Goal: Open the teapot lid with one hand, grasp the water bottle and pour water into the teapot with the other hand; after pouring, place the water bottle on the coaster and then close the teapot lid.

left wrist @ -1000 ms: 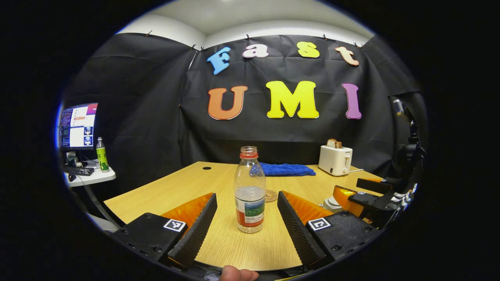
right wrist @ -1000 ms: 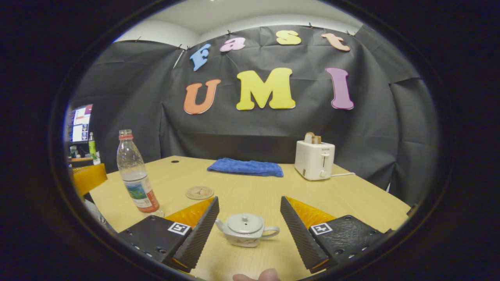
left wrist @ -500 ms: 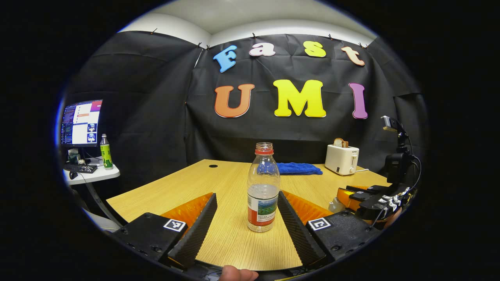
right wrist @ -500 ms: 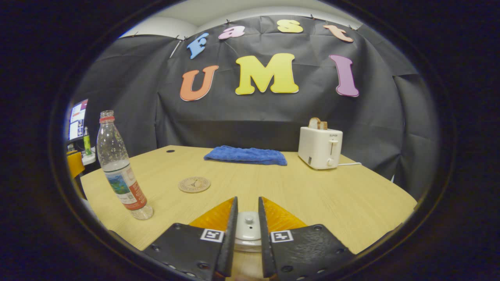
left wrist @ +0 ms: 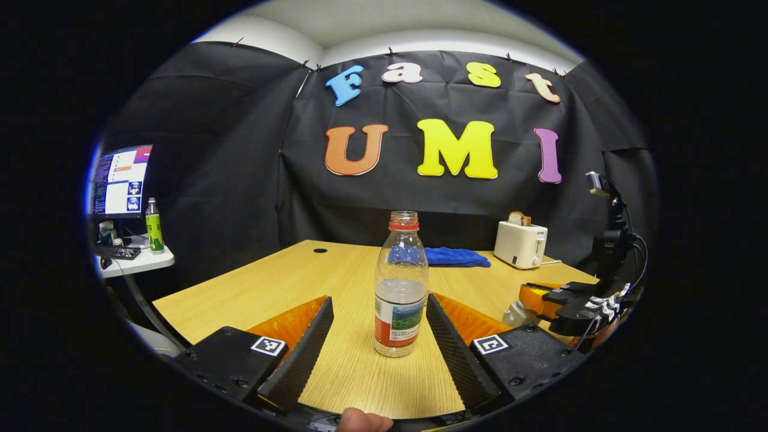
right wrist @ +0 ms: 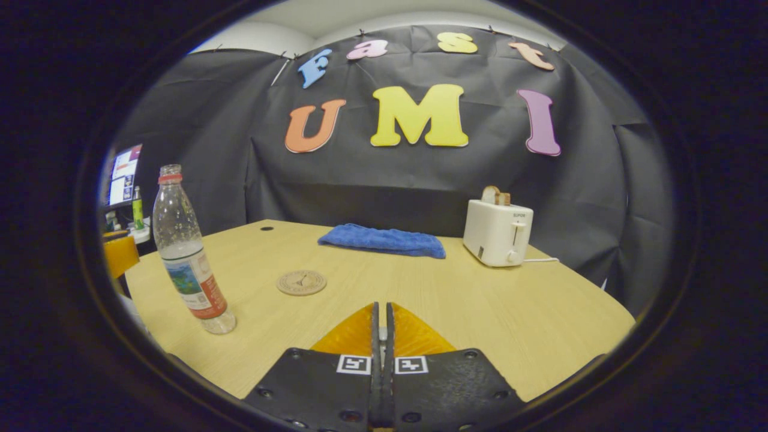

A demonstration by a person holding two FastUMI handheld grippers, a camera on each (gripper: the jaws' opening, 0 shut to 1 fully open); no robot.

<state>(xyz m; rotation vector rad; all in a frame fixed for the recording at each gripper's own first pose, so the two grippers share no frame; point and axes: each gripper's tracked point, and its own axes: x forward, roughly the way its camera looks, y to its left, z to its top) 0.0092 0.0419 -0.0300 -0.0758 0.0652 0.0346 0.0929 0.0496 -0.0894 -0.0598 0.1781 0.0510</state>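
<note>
Fingers (left wrist: pixel 447 336) of the left gripper (left wrist: pixel 378 336), ribbed wedges, stand wide apart around the clear, half-full bottle (left wrist: pixel 400 285) on the woodgrain counter (left wrist: pixel 288 282), not touching it. Right gripper (right wrist: pixel 381 336) fingers are nearly closed on something small and pale, likely the lid knob; round coaster (right wrist: pixel 301 282) lies ahead-left.

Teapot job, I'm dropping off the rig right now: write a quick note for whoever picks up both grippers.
Left gripper: open, one finger on each side of the water bottle, not closed on it. The bottle stands upright on the table, part full, no cap.
Right gripper: shut on the teapot lid, a sliver of which shows between the fingers. The teapot sits under it; cannot tell if the lid is lifted.
Coaster: bare, on the table past the bottle.
Done: lid gripped.
Left: lift lid, grasp bottle, pour, set bottle on coaster, close lid.
</note>
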